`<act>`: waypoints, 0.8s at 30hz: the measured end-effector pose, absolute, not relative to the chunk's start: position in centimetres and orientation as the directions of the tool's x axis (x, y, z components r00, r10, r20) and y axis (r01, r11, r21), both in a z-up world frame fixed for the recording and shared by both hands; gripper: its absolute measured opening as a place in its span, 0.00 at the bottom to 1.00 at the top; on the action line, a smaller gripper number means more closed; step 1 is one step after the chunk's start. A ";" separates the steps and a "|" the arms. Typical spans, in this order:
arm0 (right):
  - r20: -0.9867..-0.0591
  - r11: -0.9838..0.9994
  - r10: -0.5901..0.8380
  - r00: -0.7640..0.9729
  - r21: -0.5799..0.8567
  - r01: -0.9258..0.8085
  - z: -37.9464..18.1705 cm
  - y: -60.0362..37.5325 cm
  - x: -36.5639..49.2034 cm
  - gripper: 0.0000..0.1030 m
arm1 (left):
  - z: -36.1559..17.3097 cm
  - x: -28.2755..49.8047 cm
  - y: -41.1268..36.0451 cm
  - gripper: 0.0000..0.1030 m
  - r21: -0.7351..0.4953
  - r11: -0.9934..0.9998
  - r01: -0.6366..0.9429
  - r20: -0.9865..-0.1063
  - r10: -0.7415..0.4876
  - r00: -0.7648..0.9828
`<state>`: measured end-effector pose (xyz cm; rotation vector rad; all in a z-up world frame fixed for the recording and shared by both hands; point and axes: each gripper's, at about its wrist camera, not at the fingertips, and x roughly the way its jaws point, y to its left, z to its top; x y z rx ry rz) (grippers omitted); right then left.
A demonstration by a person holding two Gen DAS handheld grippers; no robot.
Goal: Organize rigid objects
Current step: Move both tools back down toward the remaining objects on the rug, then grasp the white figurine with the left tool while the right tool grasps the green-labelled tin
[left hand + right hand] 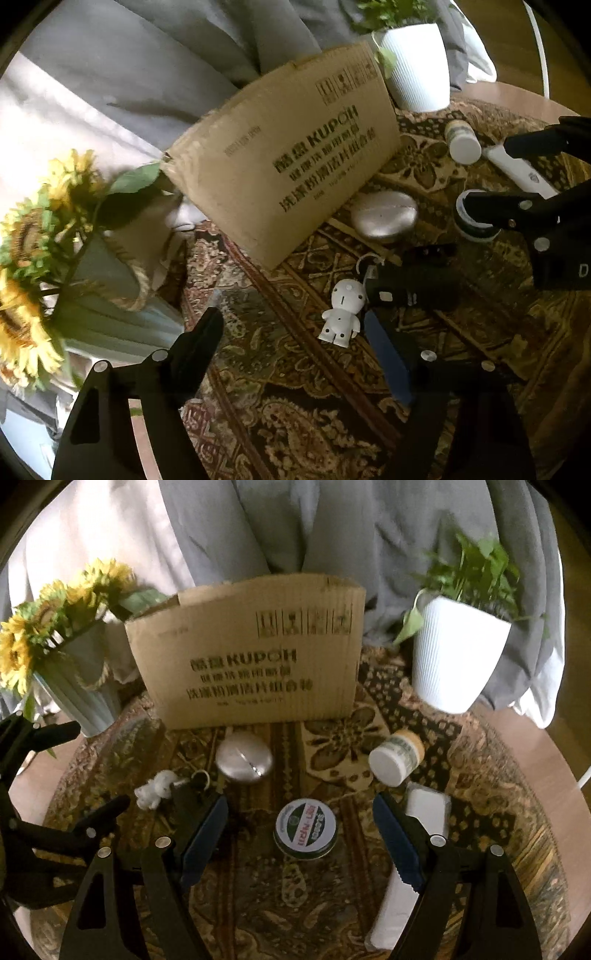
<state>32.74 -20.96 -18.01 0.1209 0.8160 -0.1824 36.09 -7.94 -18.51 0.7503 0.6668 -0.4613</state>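
Round table under a patterned cloth (pixel 480 746) — bearing, largest first:

Cardboard box (pixel 251 653), upright at the back, the likely bin.
White planter (pixel 458 653) right; sunflower vase (pixel 74 686) left.
Silver oval case (pixel 244 762), just before the box.
White bar (pixel 428 808), beside the right jaw.
White-capped bottle (pixel 395 762), on its side.
Round tin (pixel 306 829), label up, at centre.
White figurine (pixel 341 314) with keyring.

Right gripper (pixel 301 832): jaws apart, straddling the tin, not pressing it. Left gripper (pixel 295 339): jaws apart, empty, figurine near its right finger.

Step judged: approach for pickup. Next — lower, close on the tin, carry to box.
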 end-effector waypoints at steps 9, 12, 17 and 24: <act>-0.764 0.973 -0.111 0.636 0.045 0.225 -20.0 -21.3 33.7 0.79 | -20.3 37.5 -9.0 0.65 0.449 0.603 0.659 -0.727 -0.182 0.662; -0.769 0.972 -0.111 0.630 0.048 0.229 -20.4 -21.5 34.1 0.79 | -20.8 37.9 -9.3 0.60 0.437 0.584 0.684 -0.745 -0.192 0.639; -0.776 0.973 -0.099 0.622 0.057 0.226 -20.9 -21.5 34.4 0.78 | -21.4 38.2 -9.7 0.54 0.427 0.565 0.706 -0.755 -0.207 0.622; -0.787 0.973 -0.090 0.610 0.062 0.223 -21.6 -21.7 35.0 0.74 | -22.3 38.7 -10.4 0.42 0.409 0.511 0.756 -0.783 -0.230 0.578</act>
